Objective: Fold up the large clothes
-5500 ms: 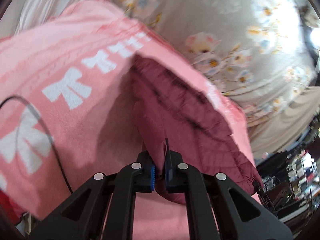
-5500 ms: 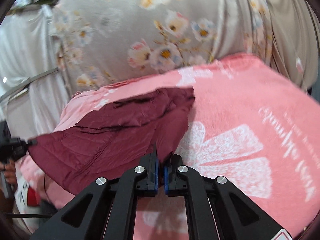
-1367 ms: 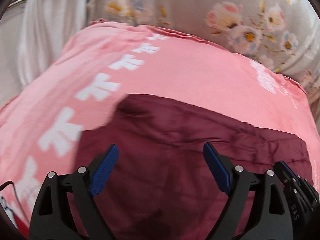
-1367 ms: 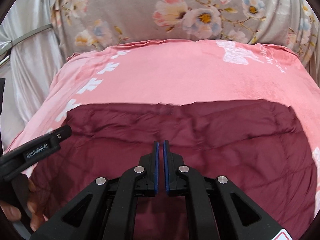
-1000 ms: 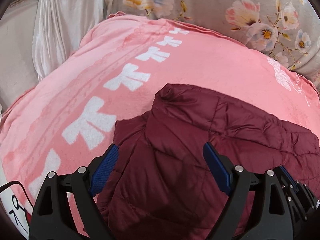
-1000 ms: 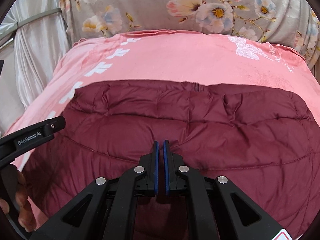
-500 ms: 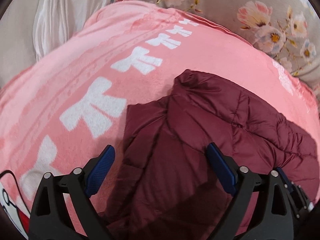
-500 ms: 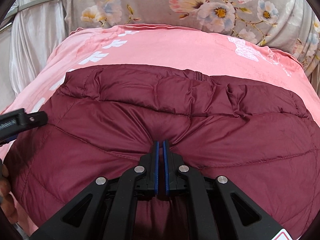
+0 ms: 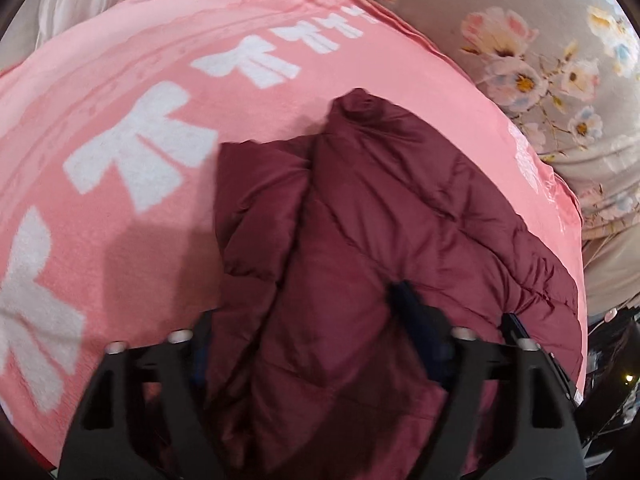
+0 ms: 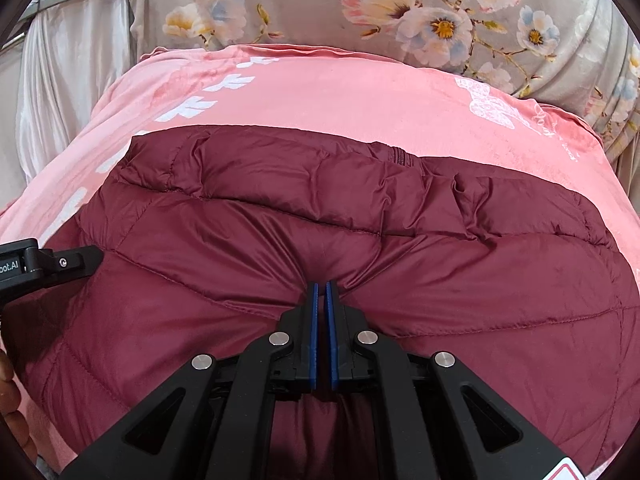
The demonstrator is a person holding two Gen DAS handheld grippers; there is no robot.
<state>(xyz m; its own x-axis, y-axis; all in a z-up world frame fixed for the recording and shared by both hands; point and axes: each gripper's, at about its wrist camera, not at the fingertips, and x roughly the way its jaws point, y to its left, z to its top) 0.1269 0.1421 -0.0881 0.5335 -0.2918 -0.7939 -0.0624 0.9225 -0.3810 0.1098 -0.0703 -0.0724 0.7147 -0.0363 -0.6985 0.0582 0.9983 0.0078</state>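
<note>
A dark red quilted puffer jacket (image 9: 360, 216) lies folded on a pink blanket (image 9: 120, 92) with white bow prints. My left gripper (image 9: 312, 336) is open, its jaws straddling the jacket's left folded layers; the left finger is mostly hidden behind fabric. In the right wrist view the jacket (image 10: 400, 248) spreads wide, its zipper at the far edge. My right gripper (image 10: 321, 292) is shut, its pads pinching a pucker of the jacket's near edge. The left gripper's body (image 10: 48, 268) shows at the jacket's left end.
A grey floral sheet (image 10: 400, 12) rises behind the blanket (image 10: 340, 88). A pale curtain (image 10: 60, 80) hangs at the left. The blanket's right edge drops off to dark clutter (image 9: 612, 364). A hand (image 10: 10, 404) shows at the lower left.
The left gripper has moved forward and lower, so the jacket's folded layers now sit between its open jaws. The right gripper stays shut on the jacket's near edge.
</note>
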